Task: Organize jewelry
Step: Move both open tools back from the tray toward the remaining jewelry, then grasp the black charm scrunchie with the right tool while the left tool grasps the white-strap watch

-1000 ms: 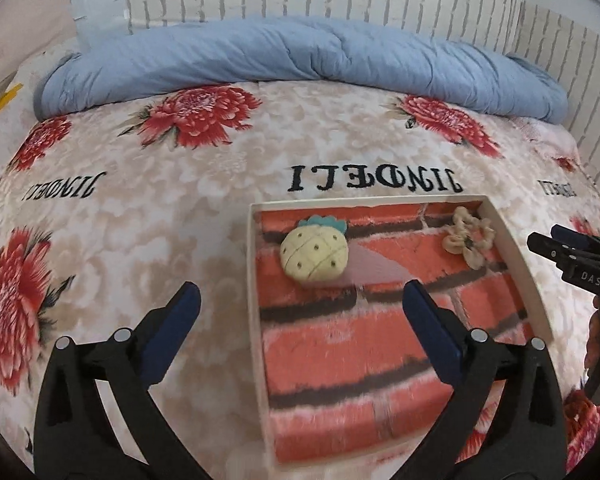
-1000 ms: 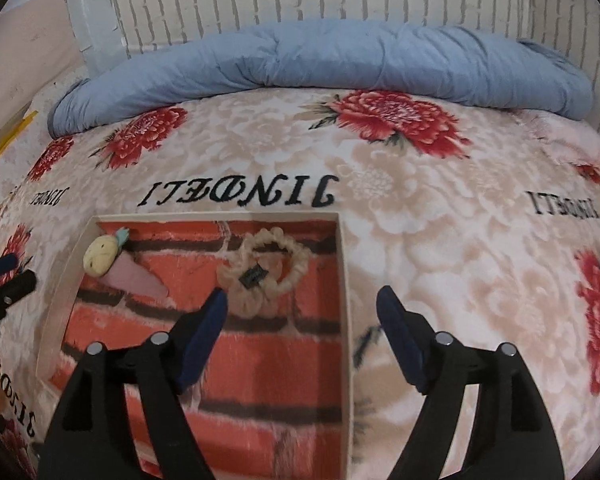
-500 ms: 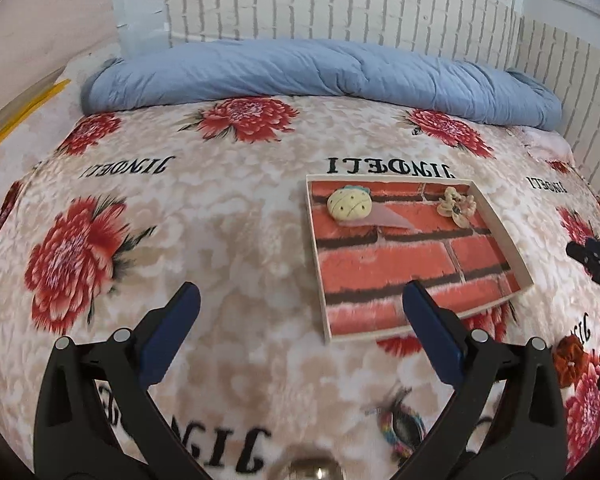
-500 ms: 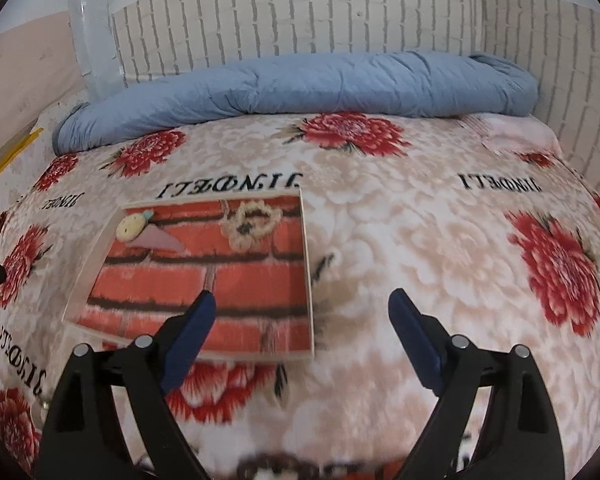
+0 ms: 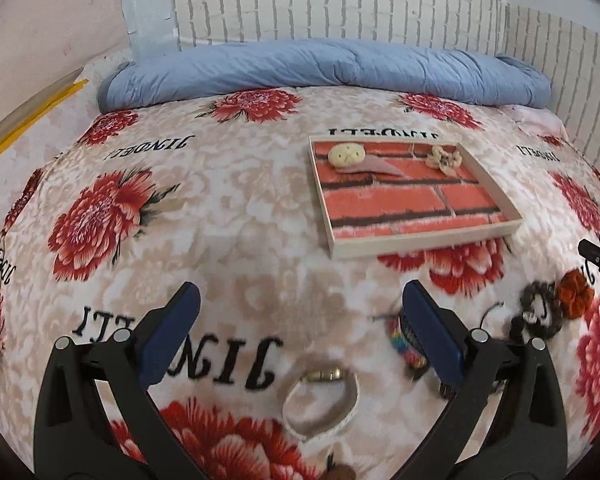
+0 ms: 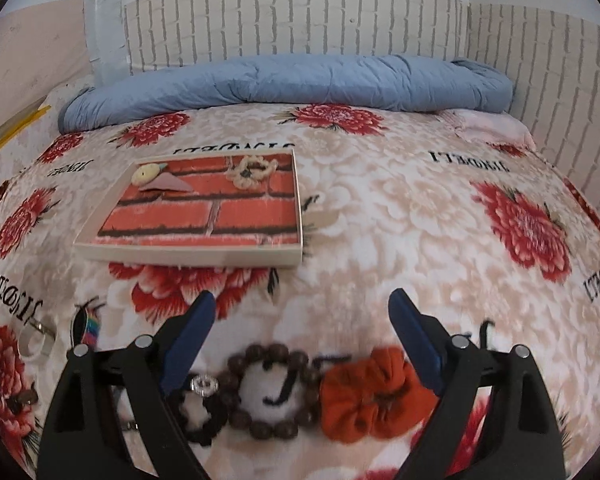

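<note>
I hold both grippers, left [image 5: 300,330] and right [image 6: 302,326], spread empty above the wooden-bead bracelet [image 6: 270,392], ready to fill the tray [image 6: 188,255].

Shallow tray [image 6: 188,257] with brick-print floor, pineapple clip [image 6: 147,174] and cream flower scrunchie [image 6: 251,170] at its far end, brown bead bracelet [image 6: 268,394], orange scrunchie [image 6: 374,394] and bangle [image 5: 320,398] lying outside its near edge

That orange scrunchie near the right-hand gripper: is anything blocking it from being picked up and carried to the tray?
Nothing visible does. The orange scrunchie lies on the blanket between the open right gripper's fingers. A wooden bead bracelet sits beside it on the left, and only bare blanket separates it from the tray.
</note>
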A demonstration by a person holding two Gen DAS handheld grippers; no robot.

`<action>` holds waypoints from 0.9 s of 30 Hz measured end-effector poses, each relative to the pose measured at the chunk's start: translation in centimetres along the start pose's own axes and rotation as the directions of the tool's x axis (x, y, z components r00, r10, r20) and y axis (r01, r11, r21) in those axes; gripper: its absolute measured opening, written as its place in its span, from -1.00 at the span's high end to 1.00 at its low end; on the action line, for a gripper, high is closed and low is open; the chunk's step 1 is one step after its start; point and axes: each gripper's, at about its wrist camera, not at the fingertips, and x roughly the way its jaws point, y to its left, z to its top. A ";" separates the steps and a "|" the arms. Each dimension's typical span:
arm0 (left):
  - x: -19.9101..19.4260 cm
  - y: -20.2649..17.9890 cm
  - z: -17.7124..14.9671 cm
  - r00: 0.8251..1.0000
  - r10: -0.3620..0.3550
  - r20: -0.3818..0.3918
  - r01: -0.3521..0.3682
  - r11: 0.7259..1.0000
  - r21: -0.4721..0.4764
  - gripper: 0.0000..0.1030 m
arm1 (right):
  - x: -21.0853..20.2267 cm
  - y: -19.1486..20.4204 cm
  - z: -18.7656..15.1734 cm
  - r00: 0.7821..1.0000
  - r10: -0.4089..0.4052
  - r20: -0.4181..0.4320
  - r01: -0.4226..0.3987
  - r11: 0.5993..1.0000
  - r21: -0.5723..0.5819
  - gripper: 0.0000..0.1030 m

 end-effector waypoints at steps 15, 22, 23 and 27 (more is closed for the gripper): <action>0.3 0.7 -5.7 1.000 0.029 -0.009 -0.029 1.000 -0.001 -0.90 | -0.1 1.6 -6.3 1.000 0.010 0.002 -0.010 1.000 -0.021 -0.68; 1.1 0.7 -7.5 0.998 0.038 -0.042 -0.037 0.999 0.014 -0.90 | -0.6 3.5 -6.8 0.999 0.033 0.026 -0.032 0.999 -0.038 -0.68; 1.1 0.7 -7.6 0.998 0.037 -0.042 -0.036 0.999 0.013 -0.90 | -0.7 3.7 -6.9 0.999 0.038 0.029 -0.037 0.999 -0.039 -0.67; 1.1 1.2 -8.0 0.999 -0.001 -0.047 0.000 1.000 -0.020 -0.90 | -0.9 4.4 -7.5 0.999 0.015 0.037 -0.012 0.996 -0.084 -0.67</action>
